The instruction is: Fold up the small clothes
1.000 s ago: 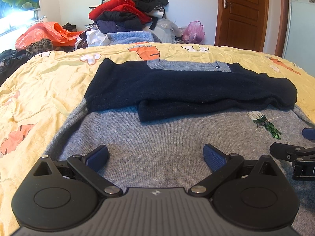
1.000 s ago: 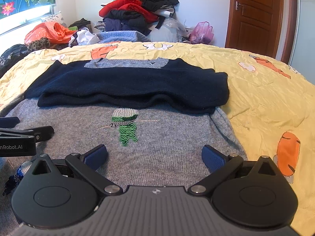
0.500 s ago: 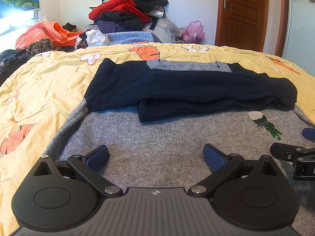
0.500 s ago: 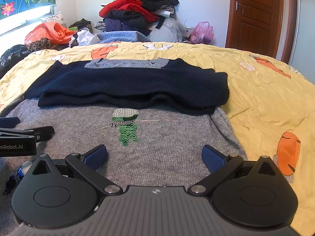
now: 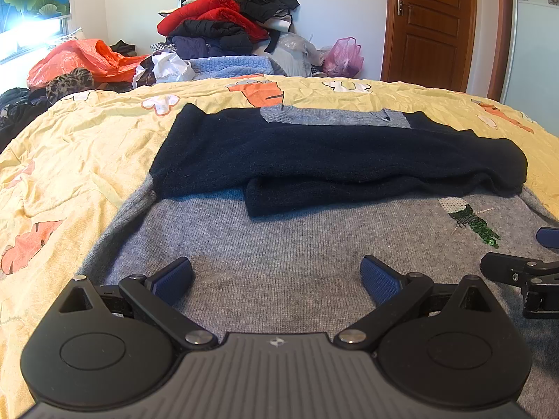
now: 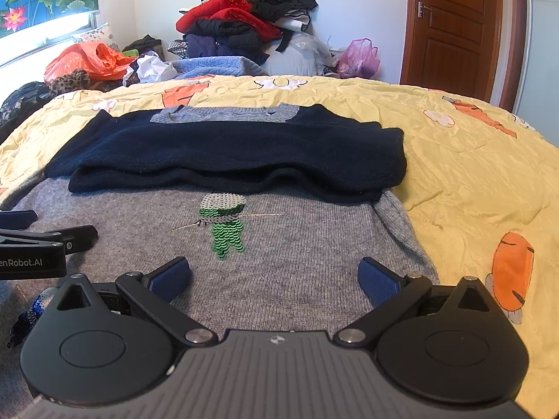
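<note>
A grey knit sweater (image 5: 279, 241) (image 6: 307, 244) lies flat on the bed, its dark navy sleeves (image 5: 332, 153) (image 6: 227, 153) folded across the chest. A green sequin figure (image 6: 223, 227) (image 5: 471, 220) decorates the front. My left gripper (image 5: 276, 276) hovers open over the sweater's lower left part, nothing between its blue pads. My right gripper (image 6: 274, 276) stands open over the lower right part, also empty. Each gripper shows at the edge of the other's view: the right gripper (image 5: 524, 279) and the left gripper (image 6: 35, 244).
The yellow quilt (image 5: 87, 146) (image 6: 471, 174) with orange prints covers the bed. Beyond the far edge lie a heap of clothes (image 5: 223, 24), an orange bag (image 5: 80, 59) and a pink bag (image 6: 360, 57). A wooden door (image 5: 433, 24) stands at the back right.
</note>
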`<state>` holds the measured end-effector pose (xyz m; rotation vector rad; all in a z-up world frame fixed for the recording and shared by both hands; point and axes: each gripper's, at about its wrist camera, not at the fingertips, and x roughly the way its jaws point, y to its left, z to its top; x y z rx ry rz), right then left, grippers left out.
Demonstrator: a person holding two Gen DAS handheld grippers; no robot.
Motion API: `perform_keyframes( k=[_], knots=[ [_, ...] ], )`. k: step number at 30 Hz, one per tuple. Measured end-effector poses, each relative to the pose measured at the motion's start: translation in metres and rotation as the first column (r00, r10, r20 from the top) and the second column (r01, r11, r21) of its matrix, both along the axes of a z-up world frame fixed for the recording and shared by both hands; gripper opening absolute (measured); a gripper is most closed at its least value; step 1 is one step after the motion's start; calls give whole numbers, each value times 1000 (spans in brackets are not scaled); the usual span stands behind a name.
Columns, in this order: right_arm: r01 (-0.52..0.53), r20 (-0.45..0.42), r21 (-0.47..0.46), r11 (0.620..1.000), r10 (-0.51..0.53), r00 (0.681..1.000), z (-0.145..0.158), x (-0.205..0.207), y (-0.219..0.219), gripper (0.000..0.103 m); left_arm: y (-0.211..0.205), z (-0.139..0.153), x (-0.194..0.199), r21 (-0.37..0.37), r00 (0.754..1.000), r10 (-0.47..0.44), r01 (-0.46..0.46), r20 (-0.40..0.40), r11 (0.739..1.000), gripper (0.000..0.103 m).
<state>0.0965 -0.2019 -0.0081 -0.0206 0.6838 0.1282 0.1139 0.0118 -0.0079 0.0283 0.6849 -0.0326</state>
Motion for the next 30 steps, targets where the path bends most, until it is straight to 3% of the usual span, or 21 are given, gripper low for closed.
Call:
perform_keyframes(
  k=[11,15,19,23,30],
  knots=[
    [16,-11,-35,999,-17,1000,1,-2,4,103,0,0,0,0,1000,0,0,0,1000,103],
    [64,-37,-37,997,-65,997,4,-23,7,103,0,0,0,0,1000,0,0,0,1000,103],
    [44,-10,-45,998,-45,999,1,-51,8,103,0,0,0,0,1000,0,0,0,1000,103],
    [45,-7,-37,998,-45,999,0,-52,7,103,0,0,0,-2,1000,-1,1,-2,1000,103],
    [42,-6,-32,999,-42,999,1,-51,7,103,2,9,-35,2,995,-52,52,-81,999,103]
  ],
)
